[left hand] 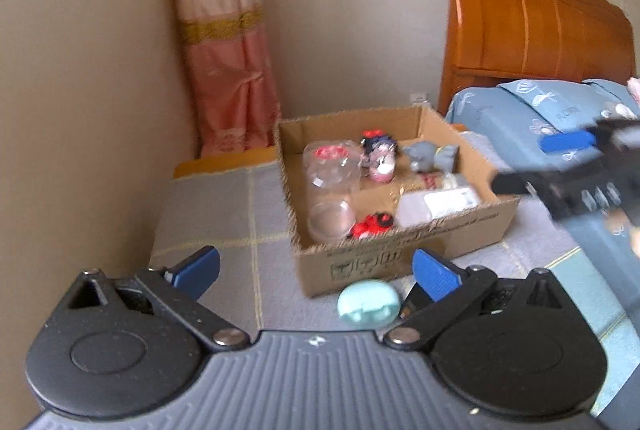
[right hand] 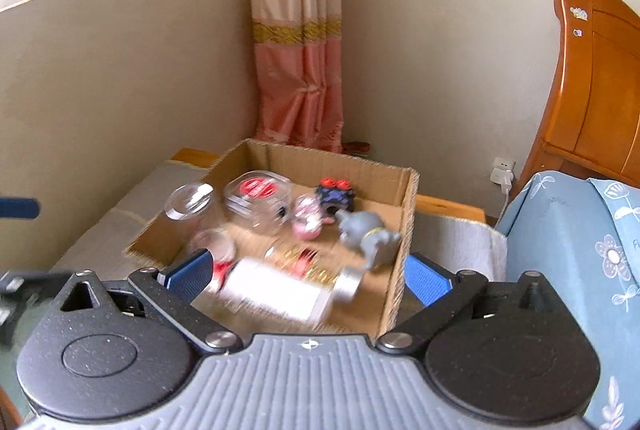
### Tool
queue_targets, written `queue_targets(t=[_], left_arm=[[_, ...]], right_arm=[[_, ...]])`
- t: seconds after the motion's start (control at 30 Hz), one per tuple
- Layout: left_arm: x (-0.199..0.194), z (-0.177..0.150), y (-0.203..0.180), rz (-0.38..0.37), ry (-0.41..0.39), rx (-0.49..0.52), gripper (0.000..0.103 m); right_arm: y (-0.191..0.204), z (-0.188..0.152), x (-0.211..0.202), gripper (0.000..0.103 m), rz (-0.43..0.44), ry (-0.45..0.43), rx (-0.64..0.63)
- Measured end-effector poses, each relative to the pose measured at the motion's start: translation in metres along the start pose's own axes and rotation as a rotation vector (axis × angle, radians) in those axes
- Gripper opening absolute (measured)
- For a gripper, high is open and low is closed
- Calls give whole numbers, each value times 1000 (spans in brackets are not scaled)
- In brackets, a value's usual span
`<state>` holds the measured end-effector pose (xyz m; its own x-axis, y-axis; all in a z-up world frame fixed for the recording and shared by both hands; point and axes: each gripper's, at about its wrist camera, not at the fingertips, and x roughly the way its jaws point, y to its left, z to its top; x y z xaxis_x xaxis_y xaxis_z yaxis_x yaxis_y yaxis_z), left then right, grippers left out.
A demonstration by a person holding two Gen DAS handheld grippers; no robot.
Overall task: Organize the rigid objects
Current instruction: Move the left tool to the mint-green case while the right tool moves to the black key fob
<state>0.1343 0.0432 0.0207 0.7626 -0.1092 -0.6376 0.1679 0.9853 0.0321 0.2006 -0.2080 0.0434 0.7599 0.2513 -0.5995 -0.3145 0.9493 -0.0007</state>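
Observation:
A cardboard box (left hand: pixel 404 254) stands on a grey mat and holds clear plastic jars (left hand: pixel 330 165), a red toy car (left hand: pixel 370 224), a grey elephant figure (left hand: pixel 430 155), a small doll figure (left hand: pixel 380 153) and a white bottle (left hand: pixel 436 203). A mint-green oval case (left hand: pixel 368 304) lies on the mat in front of the box. My left gripper (left hand: pixel 316 272) is open and empty, just before the case. My right gripper (right hand: pixel 306 276) is open and empty above the box's (right hand: pixel 404 230) near end, over the white bottle (right hand: pixel 276 292). It also shows at the right of the left wrist view (left hand: pixel 560 165).
A wooden bed headboard (left hand: pixel 532 17) and blue bedding (left hand: pixel 520 117) stand to the right of the box. A pink curtain (left hand: pixel 228 49) hangs in the wall corner behind. A wall socket with a plug (right hand: pixel 502 171) is beside the bed. The beige wall runs along the left.

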Motion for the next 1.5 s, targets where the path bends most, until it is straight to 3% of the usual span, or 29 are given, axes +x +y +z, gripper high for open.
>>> queue_targets(t=[0.27,0.53,0.73,1.03,1.5], left_arm=[[10,-26,10,31,30,-103,102],[24,-41,15,43,43,-113,102],[40,-45,17,21,73,-123,102],[62,-47,10,-18,117,-111,102],[100,-48,-21,-49,183,-64,102]], right_arm=[[42,-66,15,103,39,45,-68],[66,-94,66,103,-2,100,-133],[64,-101,91,103,5,147,-108],[57,-100,101,103,20,133,-41],[8,-108,91,103,-146,122,99]])
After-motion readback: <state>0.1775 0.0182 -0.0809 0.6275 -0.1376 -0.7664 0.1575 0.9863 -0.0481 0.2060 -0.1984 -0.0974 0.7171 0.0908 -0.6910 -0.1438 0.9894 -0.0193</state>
